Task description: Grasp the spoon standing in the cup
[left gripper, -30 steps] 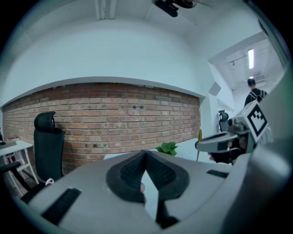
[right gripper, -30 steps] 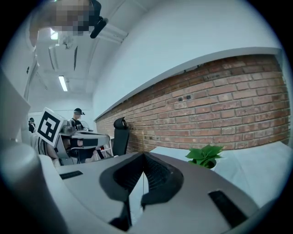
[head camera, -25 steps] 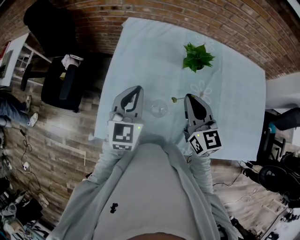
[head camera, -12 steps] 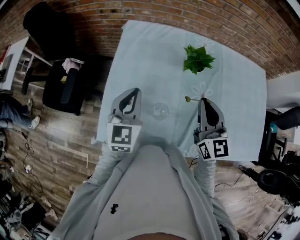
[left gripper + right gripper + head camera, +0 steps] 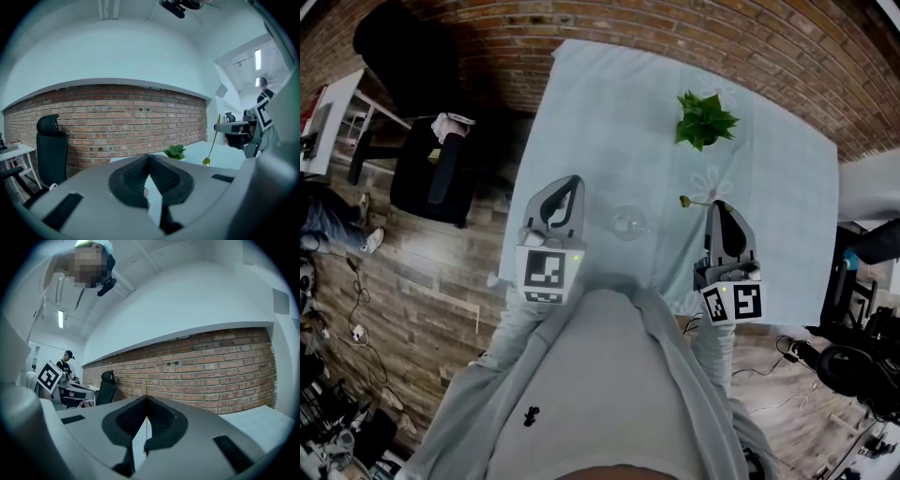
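Note:
A thin gold spoon (image 5: 692, 202) is held level above the pale blue table (image 5: 609, 112), with my right gripper (image 5: 715, 203) shut on its handle. The clear glass cup (image 5: 629, 223) stands empty between the two grippers, left of the spoon's bowl and apart from it. My left gripper (image 5: 574, 180) hangs left of the cup, shut with nothing in it. In the left gripper view the spoon (image 5: 213, 140) hangs bowl down from the right gripper (image 5: 219, 127). In the right gripper view the handle (image 5: 146, 383) shows as a thin line rising from the closed jaws (image 5: 146, 399).
A small green potted plant (image 5: 704, 119) stands at the table's far side, beyond the spoon. A black office chair (image 5: 431, 178) is on the wooden floor to the left. A brick wall (image 5: 675, 28) runs behind the table. Another person (image 5: 67, 364) stands far back.
My right gripper has carried the spoon to the right, away from the glass cup. The left gripper has stayed beside the cup.

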Tool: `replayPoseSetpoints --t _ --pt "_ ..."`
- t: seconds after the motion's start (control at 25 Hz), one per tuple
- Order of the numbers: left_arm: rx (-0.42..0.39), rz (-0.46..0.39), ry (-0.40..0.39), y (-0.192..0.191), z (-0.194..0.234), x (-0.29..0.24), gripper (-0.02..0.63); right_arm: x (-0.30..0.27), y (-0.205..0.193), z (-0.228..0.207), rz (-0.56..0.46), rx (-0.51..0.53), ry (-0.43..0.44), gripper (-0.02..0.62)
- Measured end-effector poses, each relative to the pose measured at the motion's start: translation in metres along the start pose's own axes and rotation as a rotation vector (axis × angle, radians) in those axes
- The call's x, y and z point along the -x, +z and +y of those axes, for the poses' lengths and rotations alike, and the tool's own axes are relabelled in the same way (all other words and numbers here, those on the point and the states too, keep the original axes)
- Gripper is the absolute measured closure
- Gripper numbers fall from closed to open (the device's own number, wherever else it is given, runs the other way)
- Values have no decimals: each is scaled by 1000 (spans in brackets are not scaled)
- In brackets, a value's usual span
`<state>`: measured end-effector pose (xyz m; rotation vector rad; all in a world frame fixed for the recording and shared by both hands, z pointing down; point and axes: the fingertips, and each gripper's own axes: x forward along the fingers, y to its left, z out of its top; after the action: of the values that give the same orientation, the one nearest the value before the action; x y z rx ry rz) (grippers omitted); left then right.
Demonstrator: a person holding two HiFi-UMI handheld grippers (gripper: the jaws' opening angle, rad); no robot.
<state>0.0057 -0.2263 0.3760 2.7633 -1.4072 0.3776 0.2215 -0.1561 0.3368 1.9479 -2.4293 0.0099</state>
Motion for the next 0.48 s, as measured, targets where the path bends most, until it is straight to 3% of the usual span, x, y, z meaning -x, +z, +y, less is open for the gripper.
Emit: replayPoseSetpoints --t 0.48 --pt "8 -8 10 1 -1 3 588 2 -2 -2 -9 -25 -11 578"
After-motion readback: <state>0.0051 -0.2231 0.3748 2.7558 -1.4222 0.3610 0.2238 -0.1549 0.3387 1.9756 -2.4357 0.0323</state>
